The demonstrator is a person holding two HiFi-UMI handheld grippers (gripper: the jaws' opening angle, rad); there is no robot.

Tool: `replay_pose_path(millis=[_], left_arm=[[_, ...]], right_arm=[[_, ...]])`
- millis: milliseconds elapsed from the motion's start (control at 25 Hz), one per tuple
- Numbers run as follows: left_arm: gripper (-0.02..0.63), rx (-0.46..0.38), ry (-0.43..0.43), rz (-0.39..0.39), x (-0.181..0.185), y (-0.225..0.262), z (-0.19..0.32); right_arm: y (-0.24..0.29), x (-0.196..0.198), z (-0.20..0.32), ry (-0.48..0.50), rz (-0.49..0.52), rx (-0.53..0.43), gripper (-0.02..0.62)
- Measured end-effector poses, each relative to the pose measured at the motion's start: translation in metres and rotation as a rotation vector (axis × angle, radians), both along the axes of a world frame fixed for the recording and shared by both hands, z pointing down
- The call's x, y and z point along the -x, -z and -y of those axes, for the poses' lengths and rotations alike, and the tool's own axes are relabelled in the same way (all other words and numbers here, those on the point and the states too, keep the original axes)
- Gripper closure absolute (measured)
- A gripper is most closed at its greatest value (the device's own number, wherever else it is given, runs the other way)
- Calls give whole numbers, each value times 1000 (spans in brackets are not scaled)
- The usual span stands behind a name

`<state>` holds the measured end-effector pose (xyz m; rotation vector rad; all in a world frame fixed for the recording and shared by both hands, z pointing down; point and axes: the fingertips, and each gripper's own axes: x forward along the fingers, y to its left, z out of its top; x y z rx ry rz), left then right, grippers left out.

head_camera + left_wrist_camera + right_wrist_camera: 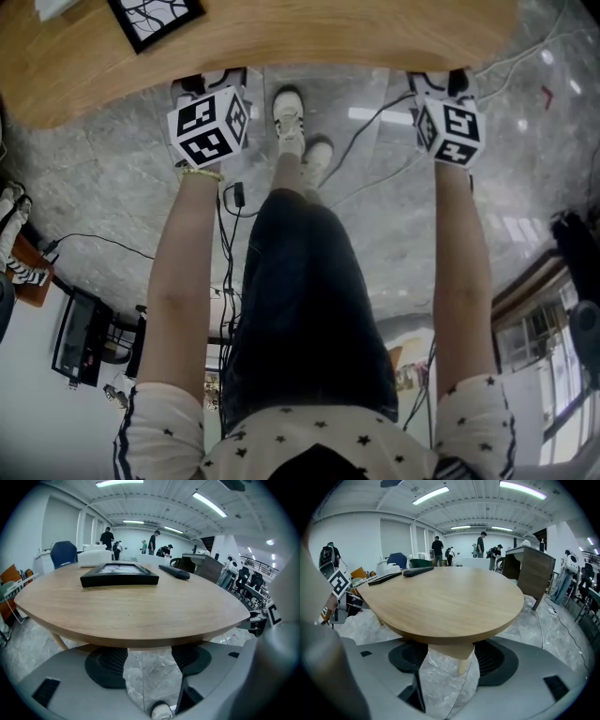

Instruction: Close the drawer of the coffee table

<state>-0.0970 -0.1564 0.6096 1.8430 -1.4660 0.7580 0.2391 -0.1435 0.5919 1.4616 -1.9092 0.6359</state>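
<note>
As left tool [149,663] gapes, coffee table [136,611] just ahead.

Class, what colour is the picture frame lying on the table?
Black; the picture frame shows best in the left gripper view.

The coffee table [328,33] — rounded light-wood top, level; a pale tapered leg [463,662] stands beneath its near edge.

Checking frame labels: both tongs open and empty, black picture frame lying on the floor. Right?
No. The black picture frame lies on the wooden table, not the floor, per the left gripper view. Left tongs and right tongs are open and empty.
</note>
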Motion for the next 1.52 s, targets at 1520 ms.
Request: replay_pose_path(millis=[1520], left_arm=[[550,-45,41,-79,-7,84,-77]], right_arm=[[88,41,-76,-48,-5,-27,538]])
